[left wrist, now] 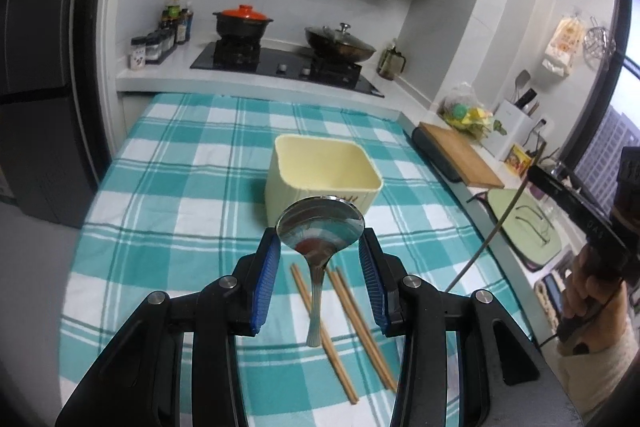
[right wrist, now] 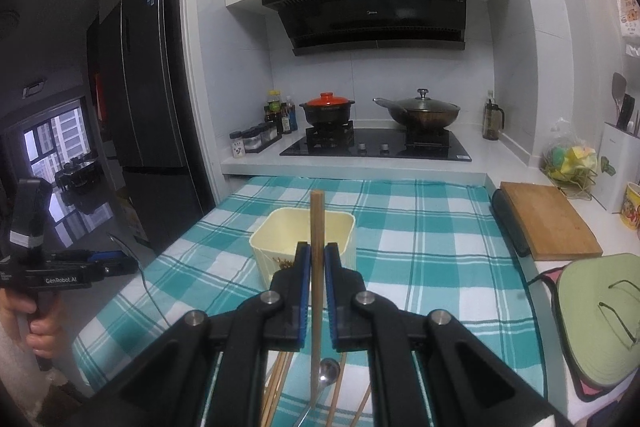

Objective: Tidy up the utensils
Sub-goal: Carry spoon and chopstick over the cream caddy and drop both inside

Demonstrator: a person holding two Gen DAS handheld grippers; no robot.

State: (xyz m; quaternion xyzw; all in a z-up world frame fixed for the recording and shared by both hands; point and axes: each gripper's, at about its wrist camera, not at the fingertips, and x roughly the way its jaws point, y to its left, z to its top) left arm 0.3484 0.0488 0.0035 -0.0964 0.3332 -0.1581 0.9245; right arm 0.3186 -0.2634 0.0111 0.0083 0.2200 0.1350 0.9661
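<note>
My left gripper (left wrist: 320, 241) is shut on a steel spoon (left wrist: 320, 223), pinching its bowl between the blue pads. The handle hangs down above the checked cloth (left wrist: 168, 227). Under it lie wooden chopsticks (left wrist: 360, 327). A cream rectangular container (left wrist: 324, 167) stands just beyond the spoon. My right gripper (right wrist: 317, 259) is shut on a single wooden chopstick (right wrist: 317, 219), held upright in front of the same container (right wrist: 280, 239). Below the right gripper, several chopsticks (right wrist: 276, 387) and another spoon (right wrist: 330, 373) lie on the cloth.
Beyond the cloth is a hob (right wrist: 376, 147) with a red-lidded pot (right wrist: 327, 111) and a wok (right wrist: 420, 113). A wooden cutting board (right wrist: 548, 223) and a green mat (right wrist: 600, 315) lie to the right. A dark fridge (right wrist: 148, 107) stands left. A hand (right wrist: 36, 323) holds the other gripper.
</note>
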